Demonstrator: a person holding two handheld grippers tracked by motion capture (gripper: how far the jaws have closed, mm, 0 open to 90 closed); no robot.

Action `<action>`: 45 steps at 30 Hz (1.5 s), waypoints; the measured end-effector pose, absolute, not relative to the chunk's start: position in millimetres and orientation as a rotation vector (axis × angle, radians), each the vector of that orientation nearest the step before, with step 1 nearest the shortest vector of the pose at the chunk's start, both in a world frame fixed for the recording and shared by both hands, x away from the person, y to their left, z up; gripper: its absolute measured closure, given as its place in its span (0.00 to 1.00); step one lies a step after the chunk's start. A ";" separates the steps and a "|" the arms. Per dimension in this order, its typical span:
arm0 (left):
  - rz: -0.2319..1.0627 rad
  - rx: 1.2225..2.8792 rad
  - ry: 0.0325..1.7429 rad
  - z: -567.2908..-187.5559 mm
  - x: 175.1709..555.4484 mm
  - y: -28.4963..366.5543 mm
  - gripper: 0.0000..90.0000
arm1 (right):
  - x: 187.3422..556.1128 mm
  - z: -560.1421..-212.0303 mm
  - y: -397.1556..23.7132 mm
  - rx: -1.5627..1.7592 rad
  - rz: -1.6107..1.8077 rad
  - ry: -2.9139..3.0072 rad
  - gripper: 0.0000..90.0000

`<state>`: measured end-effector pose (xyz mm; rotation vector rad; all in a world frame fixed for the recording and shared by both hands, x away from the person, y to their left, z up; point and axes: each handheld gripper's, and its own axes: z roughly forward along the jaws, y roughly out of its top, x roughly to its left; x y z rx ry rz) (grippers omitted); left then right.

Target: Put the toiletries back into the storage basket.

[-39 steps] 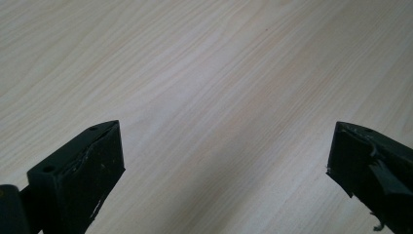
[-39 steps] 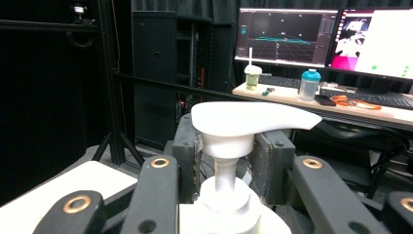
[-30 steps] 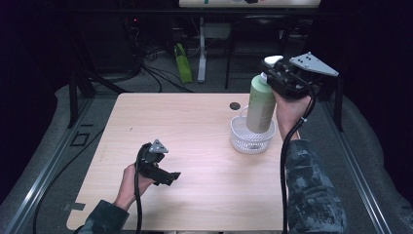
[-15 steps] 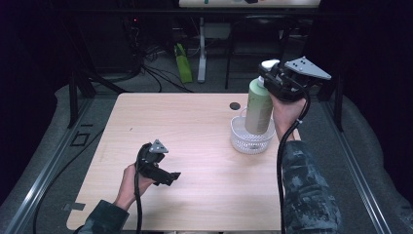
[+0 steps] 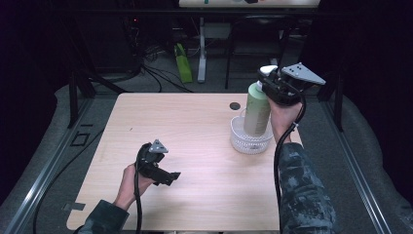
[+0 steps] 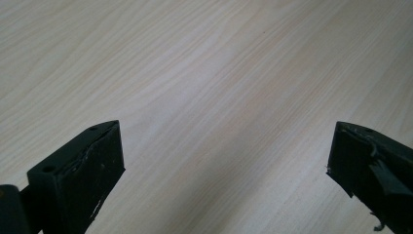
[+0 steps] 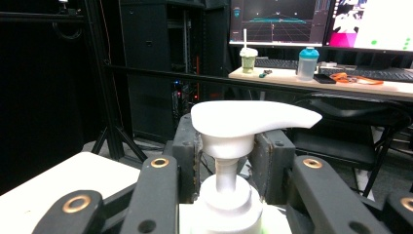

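From above, the right gripper [image 5: 272, 87] held a pale green pump bottle [image 5: 256, 111] upright by its neck, the bottle's base down inside a small clear bowl [image 5: 250, 141] near the right edge of the wooden table [image 5: 195, 126]. The right gripper view added what the high view could not resolve: the two jaws clamped on either side of the collar under the white pump head [image 7: 251, 117], with monitors and a desk beyond. The left gripper [image 5: 163, 175] rested low over the table's near left part; the left gripper view showed its jaws spread wide with bare wood between them. Compared with a second earlier, the bottle sat lower in the bowl, while the left hand had not shifted.
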<state>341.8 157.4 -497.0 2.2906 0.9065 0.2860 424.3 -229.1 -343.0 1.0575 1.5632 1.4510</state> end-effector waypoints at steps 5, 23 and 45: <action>0.288 2.288 0.907 -497.3 342.0 157.5 0.00 | 425.2 -350.6 -230.7 1.069 1.448 1.568 0.74; 0.282 2.295 0.902 -497.0 341.8 157.0 0.00 | 428.5 -379.5 -232.8 1.108 1.446 1.587 0.74; 0.283 2.299 0.900 -497.5 341.5 156.0 0.00 | 430.1 -407.2 -230.4 1.135 1.412 1.593 0.74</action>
